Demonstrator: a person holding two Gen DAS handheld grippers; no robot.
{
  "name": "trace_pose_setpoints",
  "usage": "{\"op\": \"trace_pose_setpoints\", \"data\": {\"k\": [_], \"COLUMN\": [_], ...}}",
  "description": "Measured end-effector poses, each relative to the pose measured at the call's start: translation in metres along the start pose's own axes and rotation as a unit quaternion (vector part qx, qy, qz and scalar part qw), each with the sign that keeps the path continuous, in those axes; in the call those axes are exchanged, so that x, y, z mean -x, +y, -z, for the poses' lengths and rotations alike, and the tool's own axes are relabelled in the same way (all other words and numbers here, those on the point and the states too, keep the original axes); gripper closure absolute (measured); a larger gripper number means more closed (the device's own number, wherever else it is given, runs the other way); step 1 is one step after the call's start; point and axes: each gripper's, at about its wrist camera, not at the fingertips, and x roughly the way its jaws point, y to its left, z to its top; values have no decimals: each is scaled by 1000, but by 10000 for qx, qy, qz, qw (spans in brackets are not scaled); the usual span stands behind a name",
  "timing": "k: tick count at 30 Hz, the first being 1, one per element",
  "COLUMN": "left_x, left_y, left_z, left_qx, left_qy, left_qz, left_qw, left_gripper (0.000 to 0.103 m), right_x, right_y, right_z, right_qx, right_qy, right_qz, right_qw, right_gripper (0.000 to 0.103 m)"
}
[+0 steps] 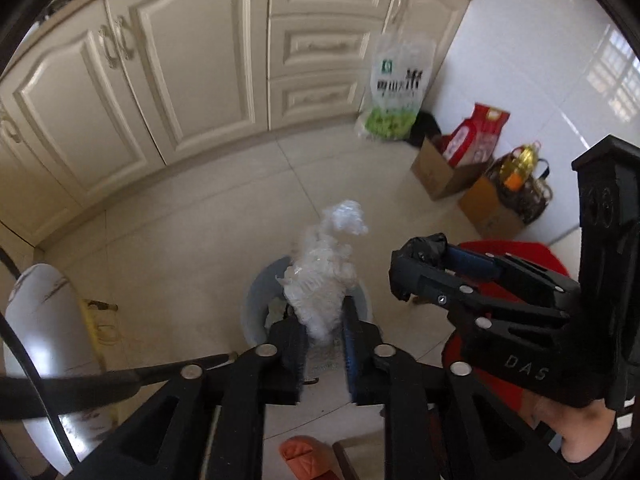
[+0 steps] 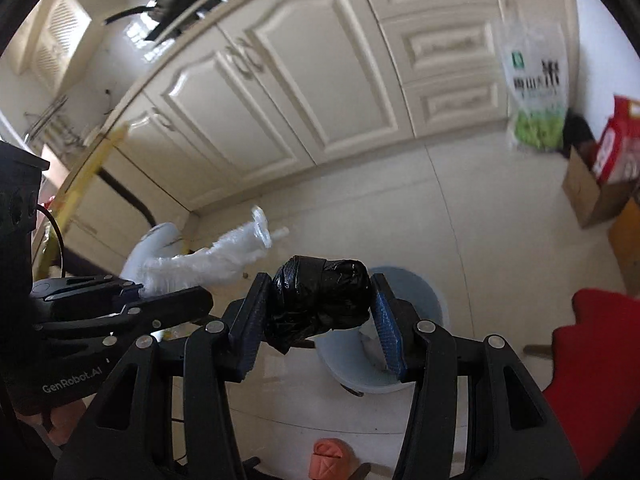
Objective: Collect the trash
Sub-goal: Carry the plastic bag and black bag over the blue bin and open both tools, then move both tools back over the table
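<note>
Above a kitchen floor, you hold two pieces of trash over the grey bin [image 1: 256,304], and the step in hand looks like the drop. Your left gripper [image 1: 322,344] has crumpled clear plastic wrap [image 1: 326,280] standing up between its narrowly parted fingers; the plastic fills the gap, but whether the pads still press on it cannot be told. Your right gripper [image 2: 318,312] is about half open and clamped on a black plastic bundle [image 2: 320,300], its blue pads against both sides. The bin sits on the pale tiles directly beneath both loads, its rim showing below the black bundle in the right wrist view [image 2: 424,292]. The next move likely calls for spreading each pair of fingers over the bin mouth, and the light plastic may cling to the pads or drift past the rim. The two grippers hang close together, so they could knock each other. Around stand cream cabinets [image 1: 192,80], a green-and-white bag [image 1: 394,92], cardboard boxes [image 1: 436,168], a red stool [image 1: 516,252] just beside the bin, and an orange slipper [image 1: 304,456].
</note>
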Motion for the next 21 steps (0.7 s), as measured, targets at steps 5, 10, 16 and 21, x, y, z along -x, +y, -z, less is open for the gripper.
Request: {"op": "trace_pose_setpoints", "data": {"k": [5, 10, 16, 21], "left_x": [-22, -22, 40, 111], "left_y": [12, -1, -18, -32], "left_z": [-35, -40, -9, 32], "left_qx": [4, 119, 177, 238], "left_qy": [78, -10, -406, -980], "left_qz": [-310, -566, -761, -934], "left_qw": [9995, 9983, 9961, 9905], "left_gripper": [32, 29, 29, 25], "right_x": [-30, -49, -37, 17], "right_y": [-17, -23, -8, 22], "right_z": [4, 3, 1, -5], "right_qx": [-182, -268, -296, -23], "right_qy": [217, 240, 108, -289], "right_qz": [-22, -90, -147, -126], "right_qw": [9996, 9993, 9994, 9995], "right_gripper": [55, 49, 12, 8]}}
